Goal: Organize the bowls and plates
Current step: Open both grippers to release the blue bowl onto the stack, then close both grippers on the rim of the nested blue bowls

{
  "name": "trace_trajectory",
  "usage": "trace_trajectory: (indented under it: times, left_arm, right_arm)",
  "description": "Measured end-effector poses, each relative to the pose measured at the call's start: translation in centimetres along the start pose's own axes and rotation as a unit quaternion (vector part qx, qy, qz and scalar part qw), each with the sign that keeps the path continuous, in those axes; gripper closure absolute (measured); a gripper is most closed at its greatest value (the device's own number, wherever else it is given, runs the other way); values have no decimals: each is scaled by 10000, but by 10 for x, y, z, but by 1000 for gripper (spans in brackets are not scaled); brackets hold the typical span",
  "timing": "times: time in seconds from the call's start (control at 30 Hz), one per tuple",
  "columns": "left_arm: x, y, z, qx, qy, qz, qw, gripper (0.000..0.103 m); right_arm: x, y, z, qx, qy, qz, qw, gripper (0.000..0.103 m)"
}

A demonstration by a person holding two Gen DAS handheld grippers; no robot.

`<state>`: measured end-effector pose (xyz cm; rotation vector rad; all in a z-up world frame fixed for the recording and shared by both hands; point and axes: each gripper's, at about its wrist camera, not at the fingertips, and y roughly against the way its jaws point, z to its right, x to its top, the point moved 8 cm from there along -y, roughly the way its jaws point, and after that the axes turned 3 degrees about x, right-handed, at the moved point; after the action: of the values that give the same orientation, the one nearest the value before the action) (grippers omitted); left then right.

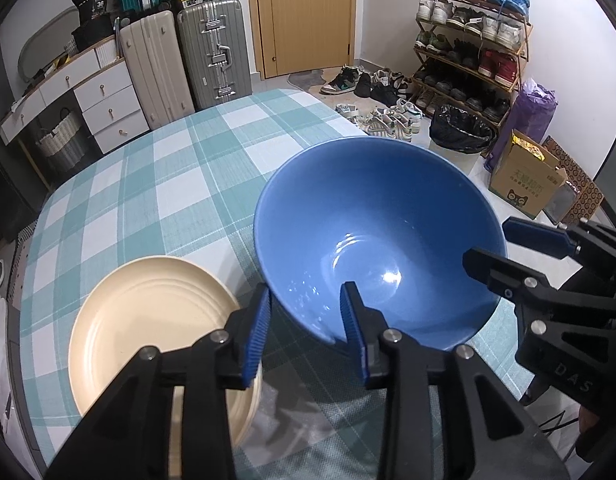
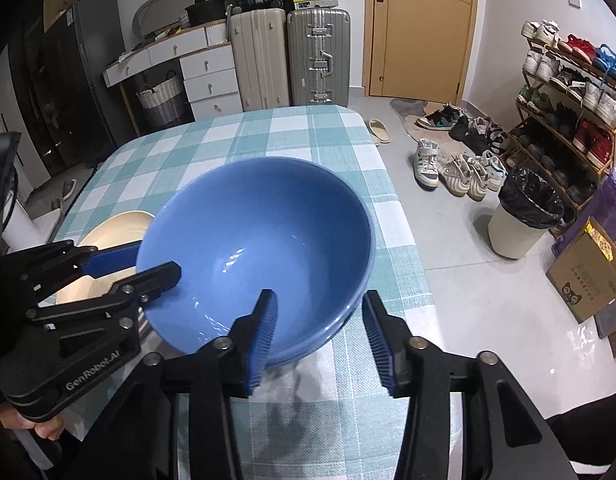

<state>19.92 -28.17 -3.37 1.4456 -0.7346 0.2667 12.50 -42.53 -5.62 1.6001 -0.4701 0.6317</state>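
A large blue bowl (image 1: 368, 208) (image 2: 247, 216) rests on the checked tablecloth (image 1: 147, 168), and a second blue rim (image 2: 332, 338) shows under it, as if the two are nested. My left gripper (image 1: 306, 288) (image 2: 157, 260) straddles the bowl's near-left rim, one finger inside and one outside, with the pads standing off the wall. At the near-right rim my right gripper (image 2: 320, 295) (image 1: 488, 240) straddles it the same way, with a gap beside the outer pad. A cream plate (image 1: 147, 312) (image 2: 119, 224) lies just left of the bowl.
The table's right edge (image 2: 392, 200) drops to a grey floor with loose shoes (image 2: 456, 172), a lined bin (image 2: 520, 220) and a cardboard box (image 2: 588, 276). Suitcases (image 1: 211, 52), white drawers (image 1: 107, 108) and a shoe rack (image 1: 472, 52) stand beyond the table.
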Motion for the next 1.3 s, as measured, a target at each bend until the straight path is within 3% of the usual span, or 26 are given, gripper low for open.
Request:
trace_trajectory:
  times: [0.13, 0.27, 0.37, 0.53, 0.63, 0.7, 0.77, 1.3]
  left_arm:
    - [0, 2, -1, -28, -8, -2, 10000, 62]
    - [2, 7, -3, -33, -9, 42, 10000, 48]
    - [3, 9, -8, -21, 38, 48, 10000, 47]
    - [5, 12, -17, -43, 139, 68, 9999, 41]
    - [8, 15, -22, -159, 294, 139, 9993, 21]
    - [10, 17, -27, -158, 390, 198, 9989, 16]
    - [11, 17, -30, -184, 455, 240, 9985, 2]
    - [24, 1, -31, -249, 389, 462, 9979, 0]
  right_arm:
    - [3, 3, -2, 17, -5, 56, 10000, 50]
    - [8, 9, -1, 71, -86, 157, 9998, 30]
    - [12, 13, 2, 143, -166, 233, 9995, 20]
    - [20, 17, 6, 207, -277, 311, 9989, 14]
    - [24, 18, 6, 269, -329, 363, 9984, 9]
    - [26, 18, 7, 264, -321, 396, 9983, 4]
    - [27, 18, 9, 241, -316, 416, 9983, 1]
    - [20, -16, 34, 319, -624, 226, 9973, 1]
